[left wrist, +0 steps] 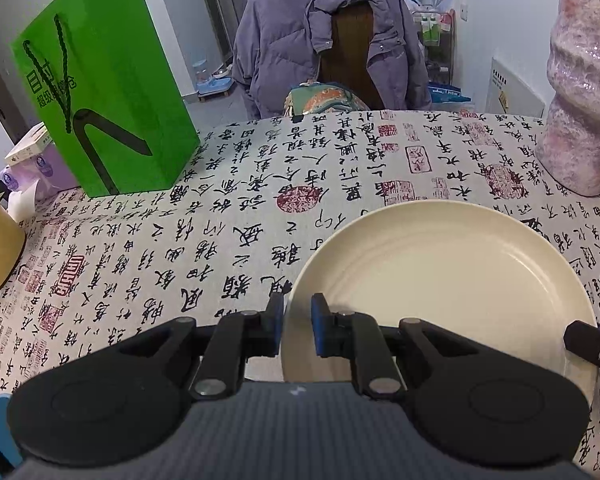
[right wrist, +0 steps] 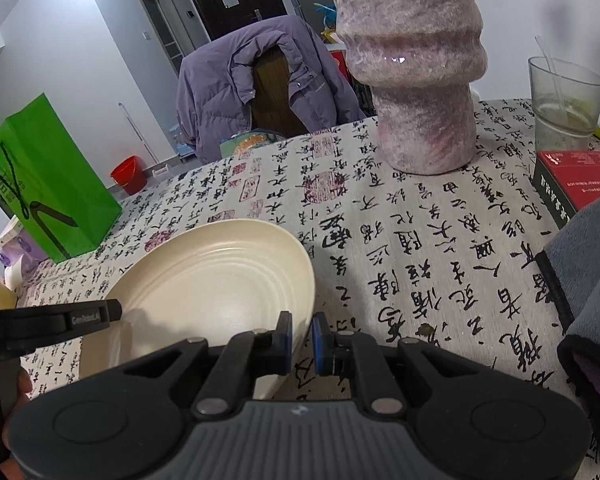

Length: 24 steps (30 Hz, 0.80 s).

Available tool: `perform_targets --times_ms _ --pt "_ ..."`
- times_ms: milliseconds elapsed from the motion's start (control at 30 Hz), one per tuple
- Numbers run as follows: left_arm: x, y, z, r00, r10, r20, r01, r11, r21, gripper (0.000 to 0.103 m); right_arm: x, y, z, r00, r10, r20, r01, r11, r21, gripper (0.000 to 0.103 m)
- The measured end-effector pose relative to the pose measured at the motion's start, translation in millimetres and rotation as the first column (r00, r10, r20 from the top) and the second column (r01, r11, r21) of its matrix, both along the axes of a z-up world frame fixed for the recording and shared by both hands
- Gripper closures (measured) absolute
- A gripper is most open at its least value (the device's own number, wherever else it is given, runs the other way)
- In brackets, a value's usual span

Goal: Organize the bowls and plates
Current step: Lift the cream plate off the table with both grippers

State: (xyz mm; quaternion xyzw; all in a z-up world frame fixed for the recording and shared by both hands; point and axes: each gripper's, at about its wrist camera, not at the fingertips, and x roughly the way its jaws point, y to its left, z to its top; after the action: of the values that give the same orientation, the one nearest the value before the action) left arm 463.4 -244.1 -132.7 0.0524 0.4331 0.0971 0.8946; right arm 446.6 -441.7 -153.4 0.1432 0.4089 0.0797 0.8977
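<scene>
Plate, cream and ridged inside, sits toward the near edge of the table with nothing on it. My left gripper is nearly closed, its blue pads pinching the plate's near-left rim. My right gripper is clamped just as narrowly on the near-right rim, so I hold the plate from both sides. Open printed cloth stretches ahead to the far edge, where a chair draped with a purple jacket stands. A green paper bag stands near the far left corner; a tall pink vase stands toward the far right. Beyond it, by the right edge, a clear glass holds a little liquid and a stirrer, beside a red box.
</scene>
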Motion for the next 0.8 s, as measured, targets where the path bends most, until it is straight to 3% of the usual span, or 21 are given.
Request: perform_targets --times_ms 800 --pt "-22.0 1.4 45.6 0.993 -0.021 0.117 0.021 1.000 -0.001 0.088 -17.7 3.1 31.8 0.992 -0.013 0.128 0.013 1.000 0.003 0.093"
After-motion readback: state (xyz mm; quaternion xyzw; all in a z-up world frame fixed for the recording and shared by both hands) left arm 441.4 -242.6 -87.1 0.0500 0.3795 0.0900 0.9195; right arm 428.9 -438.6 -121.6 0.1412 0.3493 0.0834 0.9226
